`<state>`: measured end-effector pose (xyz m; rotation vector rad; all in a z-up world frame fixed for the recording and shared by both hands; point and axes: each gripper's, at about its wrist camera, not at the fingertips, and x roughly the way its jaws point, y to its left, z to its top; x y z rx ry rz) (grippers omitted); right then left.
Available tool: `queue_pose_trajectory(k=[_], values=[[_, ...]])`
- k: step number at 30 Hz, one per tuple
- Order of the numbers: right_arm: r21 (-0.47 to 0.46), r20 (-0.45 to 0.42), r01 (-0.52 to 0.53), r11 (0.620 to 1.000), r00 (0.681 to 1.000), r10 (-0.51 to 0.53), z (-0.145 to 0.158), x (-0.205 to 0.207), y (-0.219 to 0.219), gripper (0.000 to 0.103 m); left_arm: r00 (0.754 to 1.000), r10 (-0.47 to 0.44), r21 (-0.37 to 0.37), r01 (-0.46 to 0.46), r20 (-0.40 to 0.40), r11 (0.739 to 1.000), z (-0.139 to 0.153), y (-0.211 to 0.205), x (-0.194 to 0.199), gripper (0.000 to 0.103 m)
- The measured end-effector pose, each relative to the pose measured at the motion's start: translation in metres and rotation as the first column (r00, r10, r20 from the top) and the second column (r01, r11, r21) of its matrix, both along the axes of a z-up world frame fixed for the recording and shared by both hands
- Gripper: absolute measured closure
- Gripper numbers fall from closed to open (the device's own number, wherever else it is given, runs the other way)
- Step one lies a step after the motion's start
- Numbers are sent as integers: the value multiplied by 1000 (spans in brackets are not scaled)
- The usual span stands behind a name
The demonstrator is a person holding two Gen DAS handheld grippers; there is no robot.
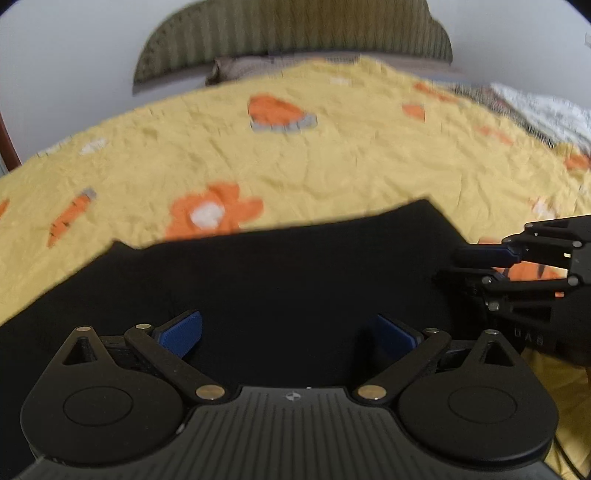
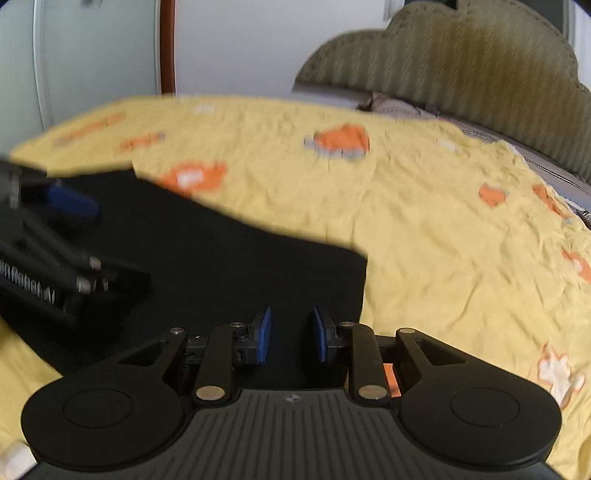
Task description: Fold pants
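Matt black cloth pants lie on a crinkled yellow cotton-like bedspread; ribbed fabric headboard.

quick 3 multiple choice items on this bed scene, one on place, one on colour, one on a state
1. Where do the pants lie?
A on the yellow bedspread
B on the floor
C on a chair

2. What colour are the pants?
A white
B red
C black

3. How do the left gripper jaws stand?
A clamped on cloth
B wide apart
C out of view

Answers:
1 A, yellow cloth borders them
2 C, a flat black shape
3 B, a broad gap shows between the blue pads
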<state>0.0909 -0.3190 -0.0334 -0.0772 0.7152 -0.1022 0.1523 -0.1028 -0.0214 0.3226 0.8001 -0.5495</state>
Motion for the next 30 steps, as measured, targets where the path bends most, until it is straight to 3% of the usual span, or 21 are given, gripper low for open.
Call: queue_pose_trajectory(k=[2, 5, 7, 10, 14, 16, 18, 21, 23, 29, 30], values=[[26, 10, 28, 999, 1000, -29, 3, -5, -1, 78, 1000, 2, 30, -2, -4, 1000, -7, -5, 0, 1], [23, 43, 29, 999, 999, -30, 10, -15, 4, 75, 1000, -20, 8, 20, 20, 1000, -2, 0, -12, 1], [3, 21, 20, 1000, 1000, -20, 7, -17, 9, 54, 999, -44, 16, 43, 16, 999, -5, 2, -17, 0], [-64, -10, 20, 998, 1000, -21, 2, -18, 18, 47, 999, -43, 36, 43, 9, 998, -8, 8, -22, 0], [-20, 55, 14, 1000, 998, -13, 24, -25, 35, 45, 996, 69, -40, -67, 61, 997, 13, 53, -34, 1], [26, 103, -21, 999, 995, 18, 35, -24, 48, 22, 986, 147, -86, -140, 82, 986, 24, 86, -41, 0], [59, 137, -103, 993, 986, 94, 45, -20, 68, 20, 965, 247, -118, -236, 89, 965, 32, 124, -45, 0], [67, 161, -248, 967, 959, 234, 54, -11, 107, 20, 917, 389, -147, -375, 83, 915, 43, 183, -50, 0], [33, 163, -332, 943, 932, 322, 55, -5, 138, 20, 870, 481, -148, -465, 106, 873, 50, 219, -57, 0], [-82, 126, -552, 830, 820, 558, 49, 1, 224, 20, 681, 709, -76, -709, 183, 701, 67, 315, -77, 1], [-110, 115, -577, 810, 802, 586, 47, -1, 238, 20, 638, 741, -55, -749, 210, 660, 71, 329, -80, 1]])
